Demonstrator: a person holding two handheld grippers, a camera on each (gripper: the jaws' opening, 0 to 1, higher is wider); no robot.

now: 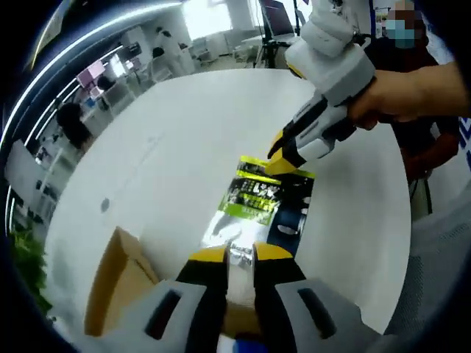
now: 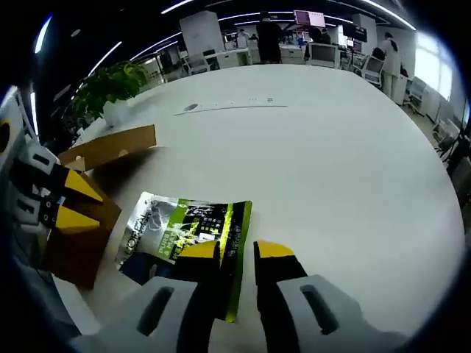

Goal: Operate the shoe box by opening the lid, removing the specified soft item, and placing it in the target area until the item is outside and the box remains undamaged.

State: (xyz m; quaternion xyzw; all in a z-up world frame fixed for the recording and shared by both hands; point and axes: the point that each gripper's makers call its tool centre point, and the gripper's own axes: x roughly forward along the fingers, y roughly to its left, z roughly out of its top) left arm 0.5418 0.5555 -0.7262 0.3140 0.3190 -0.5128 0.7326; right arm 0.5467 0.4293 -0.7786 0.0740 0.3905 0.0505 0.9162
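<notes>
Now: your left gripper (image 1: 240,254) fingers clamp pouch (image 1: 254,202) near end, your right gripper (image 2: 232,248) fingers pinch far end; pouch held flat over white surface (image 2: 331,147), beside open box (image 2: 103,151).

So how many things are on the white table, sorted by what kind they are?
Shiny packet: 1
Brown cardboard box: 1
Tools: 2
Total: 4
</notes>
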